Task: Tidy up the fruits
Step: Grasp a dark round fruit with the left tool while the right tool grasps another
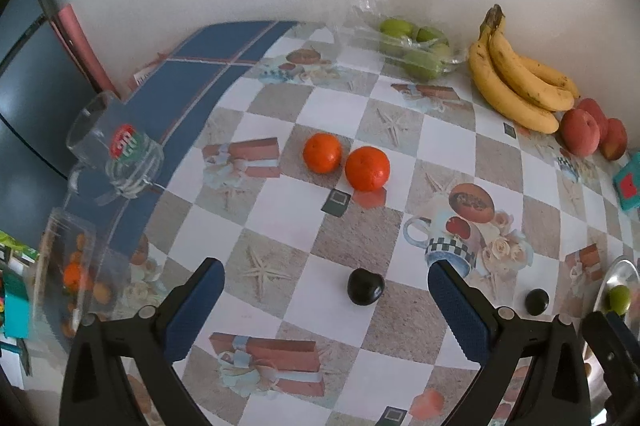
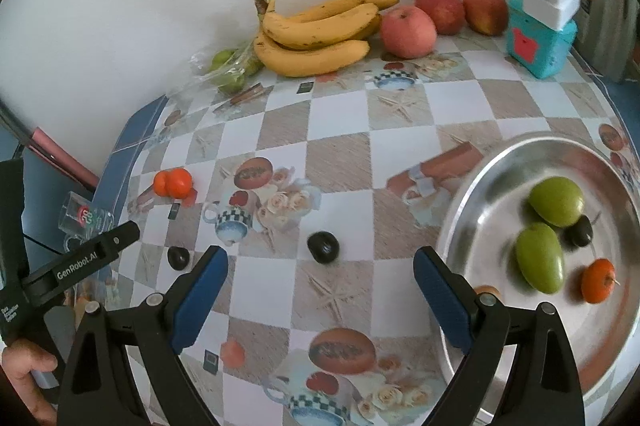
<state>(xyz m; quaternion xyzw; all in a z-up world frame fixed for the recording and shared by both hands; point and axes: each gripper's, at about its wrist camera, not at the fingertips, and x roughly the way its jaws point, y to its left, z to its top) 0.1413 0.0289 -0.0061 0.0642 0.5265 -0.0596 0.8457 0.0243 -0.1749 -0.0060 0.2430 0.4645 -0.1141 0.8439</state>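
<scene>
Both grippers hang over the table, pointing steeply down. Left gripper has its jaws spread wide, nothing between the pads; a dark plum sits on the cloth in the gap ahead of them, touching neither. Right gripper is likewise spread and empty, with a second plum just ahead of its jaws.

Tray lies to the right, already holding two green fruits, a small dark one and a small orange one. Two tangerines sit touching each other mid-table. Bananas, apples and a bag of green fruit are lined along the wall, well apart from the tray.

Handling, my guess: the plums are light, round, smooth-skinned, so they will likely roll or squirt out if pinched off-centre. I would close across the widest part, pads level with the middle, and squeeze gently; ripe flesh bruises. Tangerines should give a little and grip better. Bananas look heaviest and most awkward: take them near the stem end where the bunch joins. The bag is slippery film; grab the fruit through it, not the loose plastic.
</scene>
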